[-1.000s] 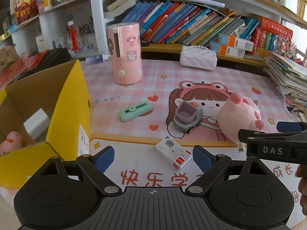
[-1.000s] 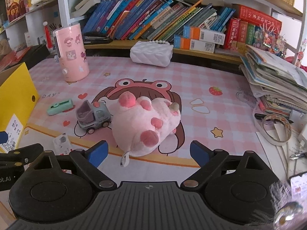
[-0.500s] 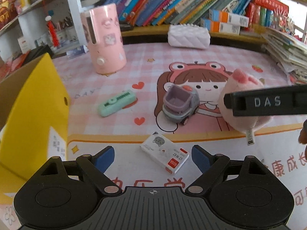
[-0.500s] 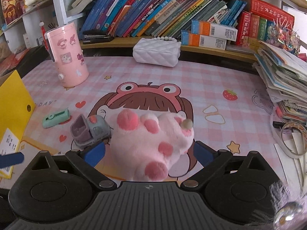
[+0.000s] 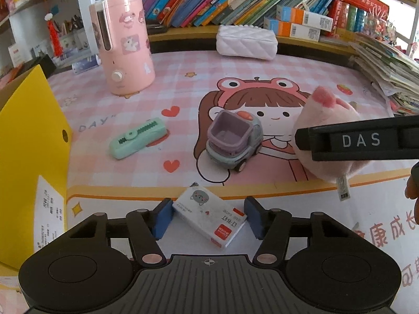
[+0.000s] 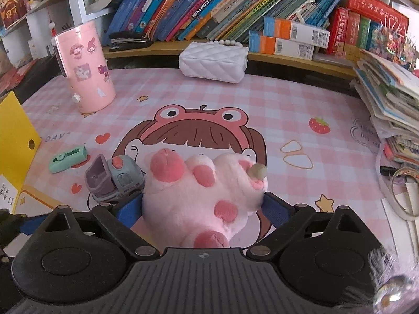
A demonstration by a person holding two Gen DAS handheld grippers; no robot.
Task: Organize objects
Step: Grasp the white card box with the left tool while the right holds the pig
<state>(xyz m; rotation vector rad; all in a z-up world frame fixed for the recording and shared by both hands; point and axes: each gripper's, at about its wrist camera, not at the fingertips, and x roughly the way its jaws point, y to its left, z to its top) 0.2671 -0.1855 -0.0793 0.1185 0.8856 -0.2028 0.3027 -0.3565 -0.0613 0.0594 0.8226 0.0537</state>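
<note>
Near the front edge of the tabletop (image 5: 262,65), toward its left side, we find the left gripper (image 5: 208,216) lowered over a small white box (image 5: 212,216). A second ago its jaws stood wide and the box lay clear ahead of them; now the box sits between the blue pads and the jaws are closing. The left pad appears to touch the box's corner, while a gap shows at the right pad, so we do not record a grip yet.

Further right along the same front edge, the right gripper (image 6: 203,209) has advanced on the pink plush toy (image 6: 201,196). A second ago the toy lay in front of the open fingers; now its body fills the space between them. These jaws are also closing. The pads sit against the plush on both sides, though we cannot tell how firmly they bear on so soft a body.

Unchanged in place are the grey toy truck (image 5: 231,141), just left of the plush, and the green stapler-like item (image 5: 137,138), nearer the left edge. The yellow cardboard box (image 5: 28,157) stands open at the left edge.

Our judgement: both hands are committing to simultaneous picks, the yellow cardboard box being the likely destination. The small white box lies skewed to the pads and may twist as they meet it.
</note>
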